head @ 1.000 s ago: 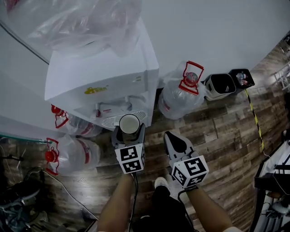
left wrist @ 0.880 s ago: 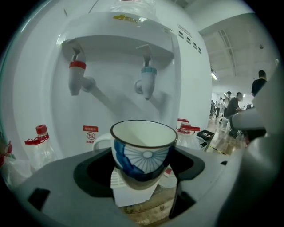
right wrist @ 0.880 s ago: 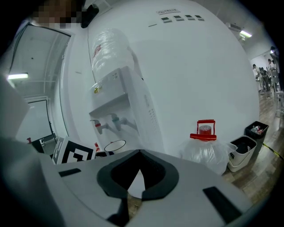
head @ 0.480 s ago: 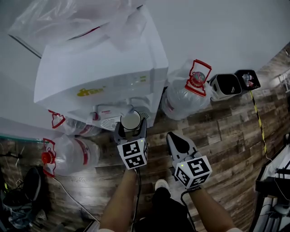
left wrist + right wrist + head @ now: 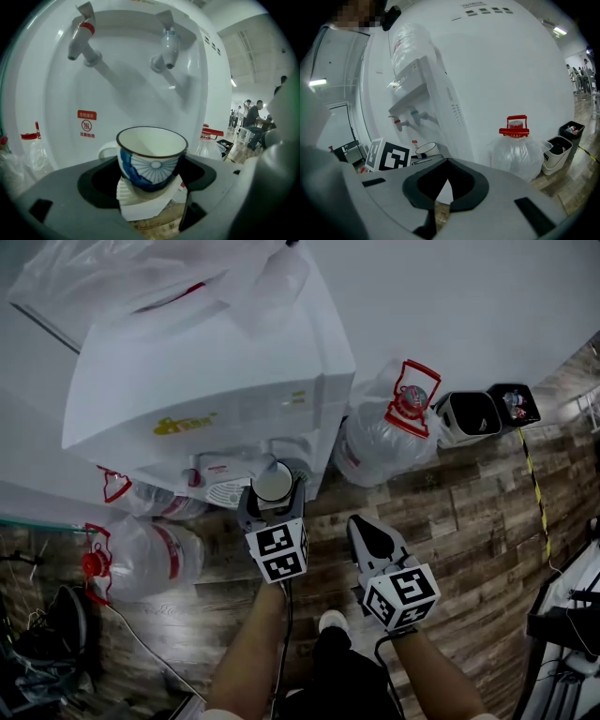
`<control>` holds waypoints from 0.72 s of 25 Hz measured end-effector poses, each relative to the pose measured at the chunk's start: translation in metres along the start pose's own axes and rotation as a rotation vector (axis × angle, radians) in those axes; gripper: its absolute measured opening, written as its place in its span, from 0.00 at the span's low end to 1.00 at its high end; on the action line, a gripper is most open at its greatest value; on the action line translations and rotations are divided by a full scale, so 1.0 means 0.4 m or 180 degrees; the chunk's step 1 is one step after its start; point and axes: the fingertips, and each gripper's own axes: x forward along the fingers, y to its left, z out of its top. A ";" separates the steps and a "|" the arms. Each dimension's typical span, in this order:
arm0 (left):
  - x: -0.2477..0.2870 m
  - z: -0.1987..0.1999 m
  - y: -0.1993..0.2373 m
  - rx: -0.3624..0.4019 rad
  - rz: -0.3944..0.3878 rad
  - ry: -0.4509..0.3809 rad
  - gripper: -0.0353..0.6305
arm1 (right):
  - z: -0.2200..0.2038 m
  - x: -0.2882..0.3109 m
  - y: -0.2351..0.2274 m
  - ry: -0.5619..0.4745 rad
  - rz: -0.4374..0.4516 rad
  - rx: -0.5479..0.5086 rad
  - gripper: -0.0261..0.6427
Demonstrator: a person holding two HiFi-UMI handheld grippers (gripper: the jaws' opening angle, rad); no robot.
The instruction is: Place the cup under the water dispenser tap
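Item: white ceramic cup with blue petal pattern and dark rim (image 5: 151, 161), glazed and smooth, tapering to a narrow foot, its loop handle turned toward the dispenser's red-tipped tap (image 5: 79, 36). Held by: left gripper (image 5: 272, 502), whose grey fingers are closed round the lower body of the cup, the mouth upright and empty. Location: in front of the recess of the white box-shaped plastic water dispenser (image 5: 216, 381), lower than both taps, slightly to the red-tap side of the blue-tipped tap (image 5: 168, 44), and above the dispenser's white ribbed drip tray (image 5: 225, 493); contact with the tray is not shown. Second tool: right gripper (image 5: 362, 526), kept clear of the dispenser on its blue-tap side, fingers brought together with nothing between them. Handling note: the step is judged close to completion; the cup should be carried further into the recess until its mouth is centred beneath one spout, kept level, lowered flat onto the ribbed grille, and released only once it is seated, since a glazed foot on ridged plastic may rock or slide. Adjacent: clear crinkled plastic water bottle with red cap (image 5: 389, 432) beside the dispenser, on the wood-plank floor (image 5: 469, 512).
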 end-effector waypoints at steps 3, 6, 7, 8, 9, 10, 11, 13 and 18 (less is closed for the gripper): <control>0.000 0.001 -0.004 0.0065 0.0033 0.0000 0.67 | 0.000 -0.007 -0.004 -0.0003 -0.0025 0.0033 0.07; -0.003 0.002 -0.004 0.0091 0.0066 -0.0009 0.67 | -0.001 -0.008 -0.003 0.0002 -0.0055 0.0030 0.07; -0.004 0.003 -0.003 0.0079 0.0061 -0.0014 0.67 | 0.000 -0.008 -0.003 -0.0002 -0.0072 0.0029 0.07; -0.005 0.006 -0.003 0.0081 0.0054 -0.0022 0.67 | 0.002 -0.007 -0.004 -0.0007 -0.0090 0.0033 0.07; -0.006 0.010 -0.003 0.0109 0.0049 -0.0032 0.67 | 0.004 -0.008 -0.006 -0.0012 -0.0104 0.0044 0.07; -0.009 0.014 -0.005 0.0157 0.0047 -0.0041 0.67 | 0.005 -0.009 -0.006 -0.0018 -0.0112 0.0056 0.07; -0.012 0.017 -0.008 0.0208 0.0045 -0.0043 0.67 | 0.007 -0.011 -0.005 -0.0023 -0.0116 0.0064 0.07; -0.020 0.018 -0.011 0.0257 0.0044 -0.0025 0.67 | 0.009 -0.014 0.000 -0.0027 -0.0117 0.0066 0.07; -0.053 0.007 -0.017 0.0218 0.0039 0.0077 0.67 | 0.026 -0.040 0.025 -0.0042 -0.0108 0.0038 0.07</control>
